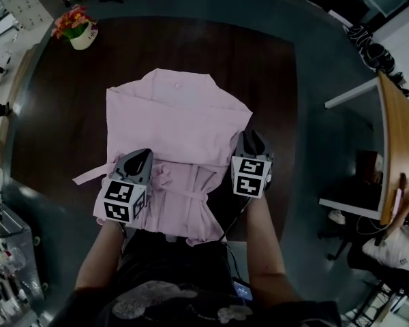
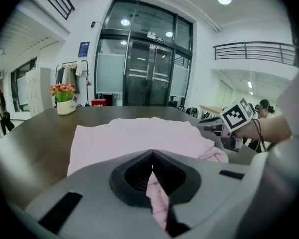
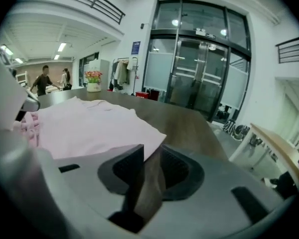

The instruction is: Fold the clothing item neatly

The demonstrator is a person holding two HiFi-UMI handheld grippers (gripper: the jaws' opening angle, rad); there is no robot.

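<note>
In the head view a pink garment [image 1: 180,125] lies spread on a dark brown surface [image 1: 54,114], its hem hanging over the near edge by the person. A narrow tie [image 1: 88,176] trails off the garment's left side. The left tongs [image 1: 140,155] sit on the garment's lower left part, and the right tongs [image 1: 249,139] sit at its right edge, where a folded flap ends. A flower pot [image 1: 78,31] stands at the far left of the surface, well apart from the cloth. In the left gripper view the left tongs [image 2: 152,156] are pressed together and pinching a fold of the pink garment [image 2: 139,138], which hangs down between the pads and also stretches ahead across the surface [image 2: 35,138]. The right tongs [image 2: 205,125] show at the right of this view, at the garment's bunched edge, with their marker cube [image 2: 237,114] above them. In the right gripper view the right tongs [image 3: 150,156] stand slightly spread, with only the bare brown surface [image 3: 184,126] showing through the gap. The corner of the garment [image 3: 84,128] lies just ahead and to the left of them, not between the pads. Glass doors [image 3: 194,63] fill the background.
</note>
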